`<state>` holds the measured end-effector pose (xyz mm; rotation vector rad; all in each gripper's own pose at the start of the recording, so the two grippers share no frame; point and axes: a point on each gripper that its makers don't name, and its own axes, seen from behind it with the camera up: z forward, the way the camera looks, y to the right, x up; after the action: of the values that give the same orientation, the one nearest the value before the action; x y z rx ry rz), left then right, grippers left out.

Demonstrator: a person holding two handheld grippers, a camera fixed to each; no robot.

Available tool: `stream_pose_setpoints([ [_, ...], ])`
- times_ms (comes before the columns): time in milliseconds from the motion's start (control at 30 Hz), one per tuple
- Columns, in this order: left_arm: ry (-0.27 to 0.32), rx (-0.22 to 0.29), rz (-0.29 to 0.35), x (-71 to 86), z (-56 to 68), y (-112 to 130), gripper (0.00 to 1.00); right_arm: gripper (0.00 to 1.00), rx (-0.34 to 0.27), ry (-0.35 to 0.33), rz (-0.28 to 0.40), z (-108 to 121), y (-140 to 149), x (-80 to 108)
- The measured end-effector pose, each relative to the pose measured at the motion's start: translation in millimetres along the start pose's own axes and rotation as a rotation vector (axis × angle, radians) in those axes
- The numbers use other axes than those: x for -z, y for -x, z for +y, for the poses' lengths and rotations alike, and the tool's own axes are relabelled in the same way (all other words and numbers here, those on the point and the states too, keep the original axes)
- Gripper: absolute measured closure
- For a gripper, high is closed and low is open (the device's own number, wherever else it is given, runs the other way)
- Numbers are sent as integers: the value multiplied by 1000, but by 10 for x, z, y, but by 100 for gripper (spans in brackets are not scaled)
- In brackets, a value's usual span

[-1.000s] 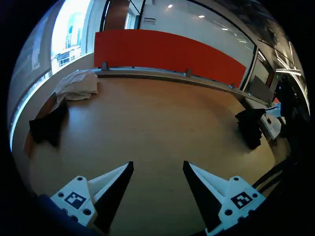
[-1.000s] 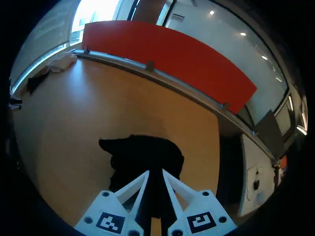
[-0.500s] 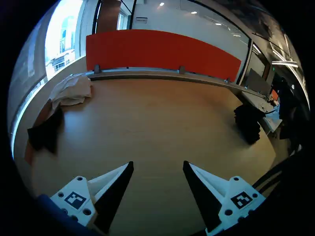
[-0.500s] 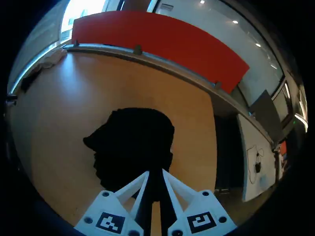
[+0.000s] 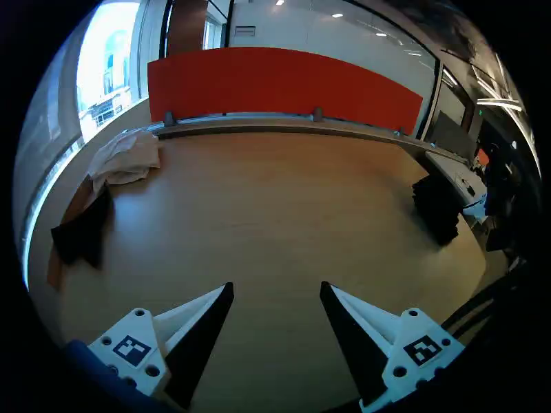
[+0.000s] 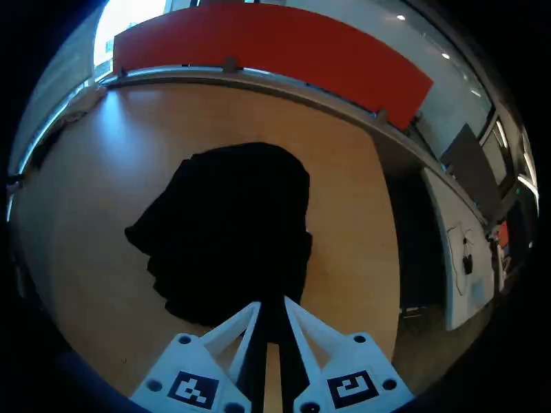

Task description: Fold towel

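in the left gripper view, a bright window stands at the far left. below it a black cloth droops over the left edge of the wooden table, and a crumpled white cloth lies just behind it near the corner. a metal rail runs along the table's far edge, with a red divider panel standing upright behind it. at the right edge sits a dark heap of cloth; past it, office desks fall into shadow. the left gripper is released, its fingers spread wide over bare wood, each base bearing a square black-and-white marker.

in the right gripper view, the white cloth is small at the far left corner. the black towel spreads across the middle of the table, and a narrow strip of it runs down between the fingers of the right gripper, which is clenched on it. to the right the table ends and a white desk stands beyond a dark gap.
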<state>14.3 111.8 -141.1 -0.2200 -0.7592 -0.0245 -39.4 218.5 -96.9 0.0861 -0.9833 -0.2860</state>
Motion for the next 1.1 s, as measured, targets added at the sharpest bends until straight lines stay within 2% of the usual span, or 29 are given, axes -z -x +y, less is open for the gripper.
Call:
stream_pose_setpoints([
  [267, -11, -3, -11, -7, 38, 16, 7, 92, -40, -14, -23, -23, 139, -197],
  [567, -12, -7, -13, -36, 107, 5, 7, 92, -57, -21, -21, 0, 107, -263],
  [967, -20, 3, -11, -36, 82, -19, 7, 91, -74, -16, 3, -25, 108, -225],
  [1100, -20, 8, -8, -36, 71, -36, 7, 83, -74, -13, 23, -29, 105, -168],
])
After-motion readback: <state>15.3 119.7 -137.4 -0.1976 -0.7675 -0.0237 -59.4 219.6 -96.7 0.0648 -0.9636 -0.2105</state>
